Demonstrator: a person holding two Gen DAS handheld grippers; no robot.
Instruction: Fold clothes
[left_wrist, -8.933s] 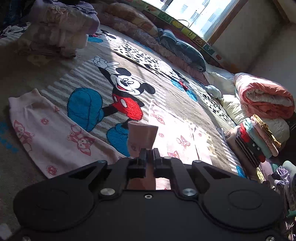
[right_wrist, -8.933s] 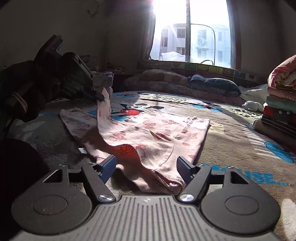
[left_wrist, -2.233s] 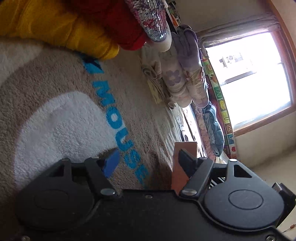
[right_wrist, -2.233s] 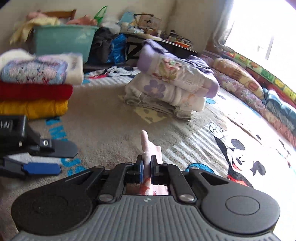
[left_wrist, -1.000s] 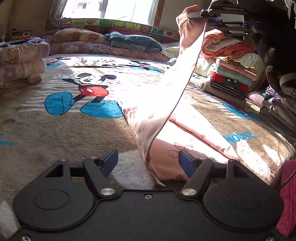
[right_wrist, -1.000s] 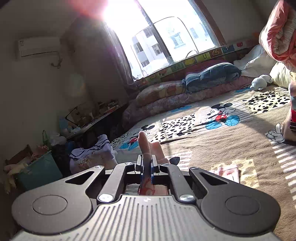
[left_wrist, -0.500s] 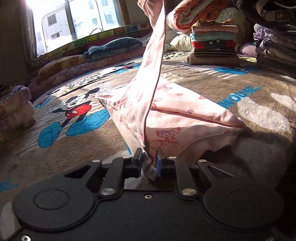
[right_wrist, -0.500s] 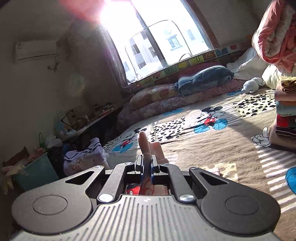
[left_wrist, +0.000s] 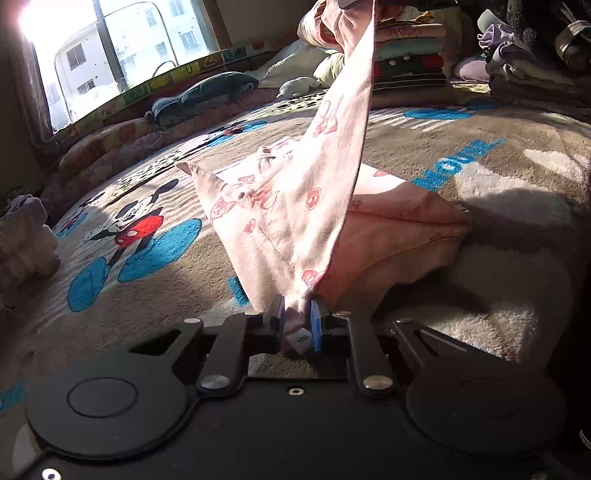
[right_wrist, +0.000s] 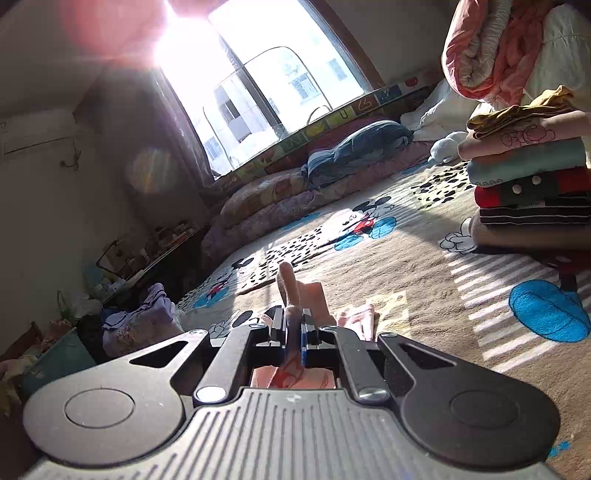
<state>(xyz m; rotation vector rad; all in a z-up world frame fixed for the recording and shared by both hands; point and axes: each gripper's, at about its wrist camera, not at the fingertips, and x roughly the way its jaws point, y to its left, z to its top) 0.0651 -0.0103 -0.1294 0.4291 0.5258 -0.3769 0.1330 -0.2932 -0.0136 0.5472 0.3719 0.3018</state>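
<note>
A pale pink garment printed with red cartoon figures is stretched between both grippers above the Mickey Mouse carpet. My left gripper is shut on its lower corner, where a small white tag shows. The cloth rises steeply to the top of the left wrist view, and the rest lies bunched on the carpet at the right. My right gripper is shut on another edge of the pink garment, whose tip pokes up past the fingers.
A stack of folded clothes stands at the right, with a rolled pink quilt above it. Cushions and a blue bundle line the window wall. Piled clothes and a teal bin sit at the left.
My left gripper, open a second ago, has shut on the garment's lower corner and holds it taut. My right gripper has kept its hold and shifted toward the folded stack.
</note>
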